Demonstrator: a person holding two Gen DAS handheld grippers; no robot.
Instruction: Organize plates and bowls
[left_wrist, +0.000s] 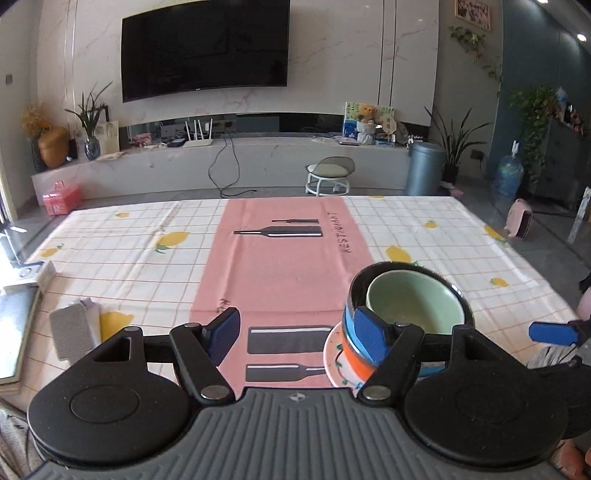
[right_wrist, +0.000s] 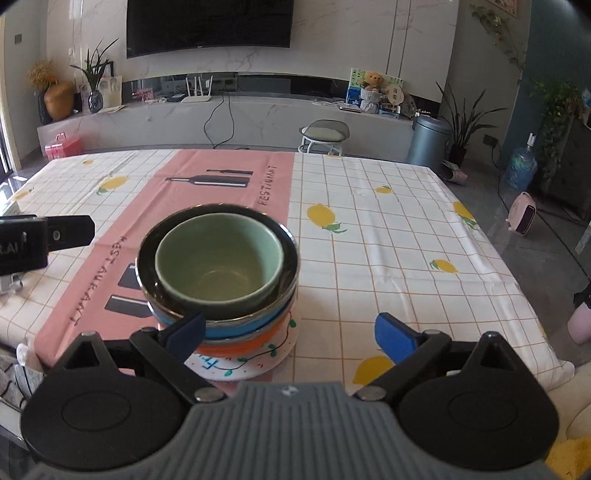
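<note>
Stack: pale green ceramic bowl (right_wrist: 218, 258) nested in a black-rimmed glossy bowl (right_wrist: 288, 243), on a blue bowl (right_wrist: 236, 326), on an orange bowl (right_wrist: 236, 345), all on a white flat plate w/ leaf print and blue lettering (right_wrist: 258, 363).
Location: near edge of the counter (right_wrist: 406, 236), straddling the border btw the pink runner w/ bottle print (right_wrist: 221, 192) and the white lemon-check cloth (right_wrist: 369, 221).
Progress: looks about done. All bowls visible are nested on the plate; no loose bowl or plate seen elsewhere on the counter in either view.
Left to do: prob. nothing but backing off; maybe a nudge, since the green bowl sits off-centre toward the left in the black one.
Right gripper (right_wrist: 291, 332): fingers apart, holding nothing; its left pad sits in front of the stack's lower bowls; contact unclear. Right pad clear, over the cloth.
Left gripper (left_wrist: 295, 328): fingers apart, empty; stack is to its right, behind the right pad.
Right wrist view only: full stack order, plate print, green bowl's empty inside, left gripper's finger coming in from the left edge.
Left wrist view only: grey textured sponge-like block (left_wrist: 72, 332) and white items at the counter's left side; right gripper's blue pad at the right edge; stack partly hidden.
</note>
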